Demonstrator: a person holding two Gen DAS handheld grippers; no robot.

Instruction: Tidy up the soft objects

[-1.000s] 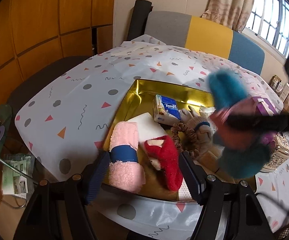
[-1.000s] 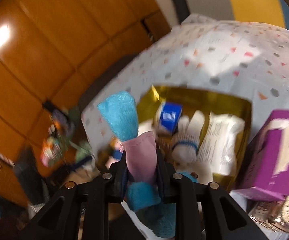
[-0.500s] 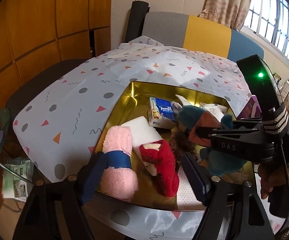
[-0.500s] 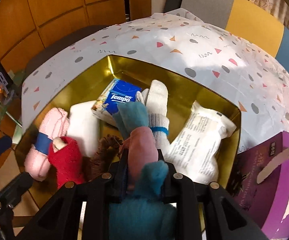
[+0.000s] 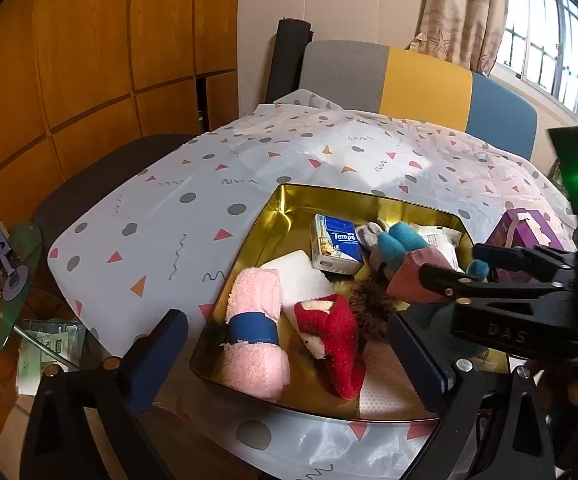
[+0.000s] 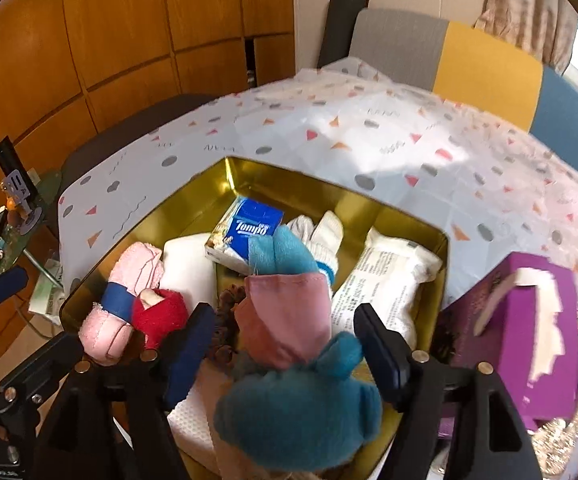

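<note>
Down into the gold tin [image 6: 409, 216] goes the blue-and-pink plush toy [image 6: 289, 320], which a second ago was pinched high above the tabletop [image 5: 249, 168]. Now the right claw [image 6: 285, 344] is opening, its pads standing clear on both sides of the toy, which lies between them over the brown scrunchie [image 5: 369, 304] and the white glove [image 6: 325, 236]. Whether the toy has fully settled is hard to call from this blurred close-up. Over on the other side, the left claw [image 5: 293, 356] is opening wide too, nothing between its jaws, hovering at the tin's near edge above the rolled pink towel [image 5: 255, 332] and the red sock [image 5: 333, 340]. Tissue pack [image 5: 335, 244] sits further back in the tin.
</note>
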